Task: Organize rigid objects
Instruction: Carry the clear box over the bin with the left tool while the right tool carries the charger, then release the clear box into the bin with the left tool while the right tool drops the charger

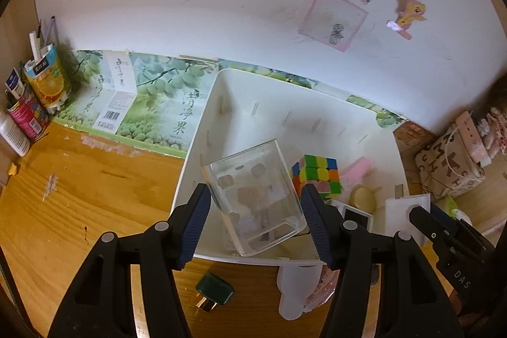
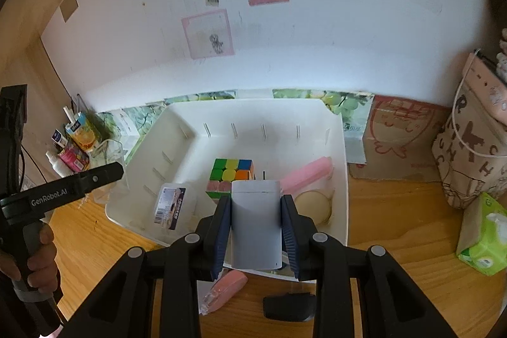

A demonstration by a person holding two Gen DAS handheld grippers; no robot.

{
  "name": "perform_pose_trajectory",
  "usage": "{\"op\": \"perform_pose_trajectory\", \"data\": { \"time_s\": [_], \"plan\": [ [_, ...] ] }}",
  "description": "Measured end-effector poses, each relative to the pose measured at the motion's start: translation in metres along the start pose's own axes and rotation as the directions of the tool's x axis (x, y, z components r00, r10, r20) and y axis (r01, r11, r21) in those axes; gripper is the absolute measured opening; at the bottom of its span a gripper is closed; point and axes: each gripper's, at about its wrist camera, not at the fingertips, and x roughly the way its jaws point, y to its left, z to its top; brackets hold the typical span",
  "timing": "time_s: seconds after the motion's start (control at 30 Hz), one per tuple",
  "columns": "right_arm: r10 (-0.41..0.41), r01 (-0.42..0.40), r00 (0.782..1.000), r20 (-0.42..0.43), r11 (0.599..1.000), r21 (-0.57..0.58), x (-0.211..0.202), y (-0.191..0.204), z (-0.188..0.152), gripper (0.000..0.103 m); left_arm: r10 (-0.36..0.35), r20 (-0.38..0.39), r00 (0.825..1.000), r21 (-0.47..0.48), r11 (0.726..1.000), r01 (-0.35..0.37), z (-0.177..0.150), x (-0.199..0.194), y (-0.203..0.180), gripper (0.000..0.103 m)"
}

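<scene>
A clear box (image 1: 256, 198) is clamped by the left gripper (image 1: 255, 211), tilted, directly over the white bin (image 1: 202, 129). A white case (image 2: 256, 224), long axis along the pads, is clamped by the right gripper (image 2: 256, 225) at the bin's near rim.

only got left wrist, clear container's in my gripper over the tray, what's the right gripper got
Observer: The right gripper is shut on a white box, held upright over the near edge of the white tray.
Operator: what's the blurry thing behind my container
Observer: A small labelled clear case lies in the tray's near left part, left of the Rubik's cube.
Operator: anything on the table in front of the tray
Observer: A pink tape dispenser lies on the wood just in front of the tray.
</scene>
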Motion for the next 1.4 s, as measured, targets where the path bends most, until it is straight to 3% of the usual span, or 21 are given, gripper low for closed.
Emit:
{"op": "perform_pose_trajectory", "data": {
  "time_s": [0.1, 0.2, 0.4, 0.53, 0.73, 1.03, 1.2, 1.4],
  "plan": [
    [0.009, -0.009, 1.0, -0.016, 1.0, -0.001, 0.007, -0.003, 0.0, 0.031, 0.018, -0.004, 1.0, -0.014, 1.0, -0.018, 0.0, 0.0, 0.0, 0.064],
    [0.018, -0.018, 0.999, -0.039, 1.0, 0.001, 0.013, -0.006, -0.001, 0.032, 0.034, -0.005, 0.999, -0.025, 0.999, -0.034, -0.002, -0.003, 0.0, 0.072],
    [0.025, -0.025, 1.0, 0.007, 0.999, -0.036, 0.003, -0.004, -0.001, 0.033, 0.042, 0.004, 0.999, -0.021, 0.999, -0.041, -0.008, -0.015, -0.007, 0.079],
    [0.042, -0.041, 0.998, 0.036, 0.999, -0.019, -0.009, -0.007, -0.001, 0.047, 0.04, 0.022, 0.999, -0.001, 0.999, -0.04, -0.012, -0.028, -0.015, 0.079],
    [0.046, -0.046, 0.995, 0.085, 0.999, 0.0, -0.032, -0.013, -0.003, 0.06, 0.032, 0.026, 0.999, 0.02, 0.999, -0.032, -0.019, -0.044, -0.025, 0.079],
    [0.01, -0.014, 0.989, 0.148, 0.999, 0.031, -0.068, -0.027, -0.01, 0.072, 0.01, 0.027, 1.0, 0.057, 0.998, -0.011, -0.036, -0.063, -0.038, 0.079],
    [-0.027, 0.02, 0.986, 0.163, 0.999, 0.046, -0.083, -0.036, -0.02, 0.079, -0.005, -0.002, 1.0, 0.071, 0.997, 0.005, -0.047, -0.066, -0.044, 0.079],
    [-0.043, 0.036, 0.99, 0.136, 0.998, 0.057, -0.091, -0.043, -0.039, 0.08, -0.009, -0.069, 0.998, 0.105, 0.994, 0.016, -0.06, -0.058, -0.056, 0.079]
  ]
}}
